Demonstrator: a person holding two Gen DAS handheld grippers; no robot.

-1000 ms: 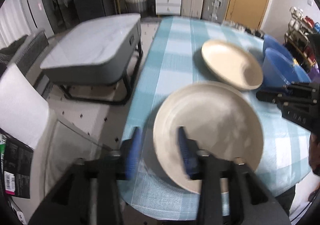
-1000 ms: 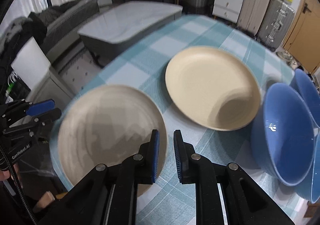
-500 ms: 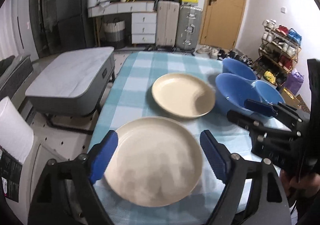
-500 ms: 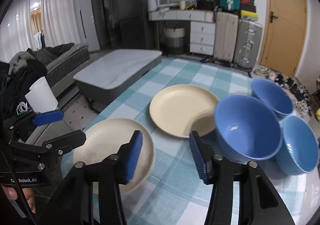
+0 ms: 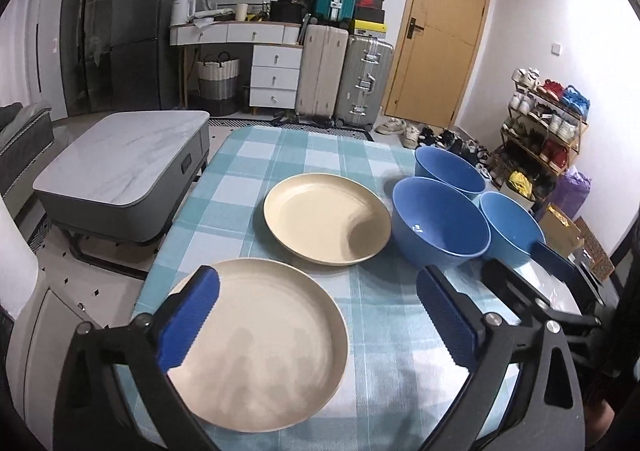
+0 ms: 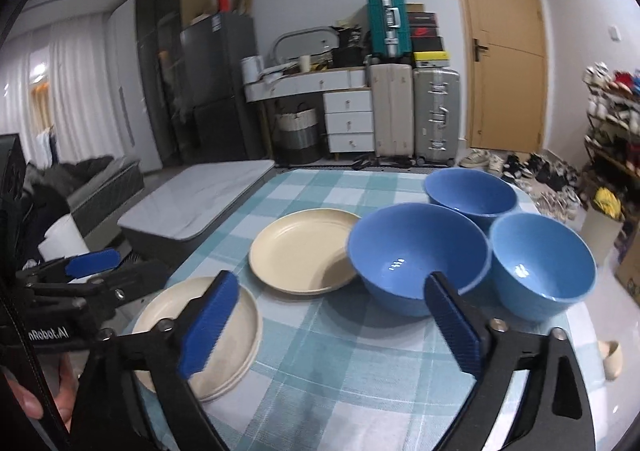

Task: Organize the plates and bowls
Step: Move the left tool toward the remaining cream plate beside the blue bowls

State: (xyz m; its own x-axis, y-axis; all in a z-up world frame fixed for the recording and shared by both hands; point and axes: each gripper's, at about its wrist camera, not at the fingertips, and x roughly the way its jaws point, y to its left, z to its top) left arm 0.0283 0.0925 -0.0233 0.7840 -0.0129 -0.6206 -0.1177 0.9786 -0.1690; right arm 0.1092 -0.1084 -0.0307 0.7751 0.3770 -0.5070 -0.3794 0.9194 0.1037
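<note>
Two cream plates lie on the blue checked tablecloth [image 5: 384, 331]: a near plate [image 5: 260, 347] at the front left corner and a far plate [image 5: 324, 223] behind it. Three blue bowls [image 5: 440, 223] cluster to the right of the far plate. My left gripper [image 5: 316, 279] hovers above the near plate, jaws opening wide, nothing between them. My right gripper [image 6: 331, 281] hangs over the cloth before the nearest bowl [image 6: 416, 255], jaws also opening, empty. In the right wrist view the near plate [image 6: 192, 331] lies at lower left.
A low grey marble-topped table [image 5: 120, 167] stands left of the cloth's edge. Suitcases [image 5: 344, 79], drawers and a door line the back wall. A shoe rack [image 5: 548, 119] stands at the right. A hand [image 6: 24, 399] holds the left gripper's handle.
Both grippers have drawn back from the near plate's rim and risen. Their jaws went from narrow to wide. The plate stays flat on the cloth.
</note>
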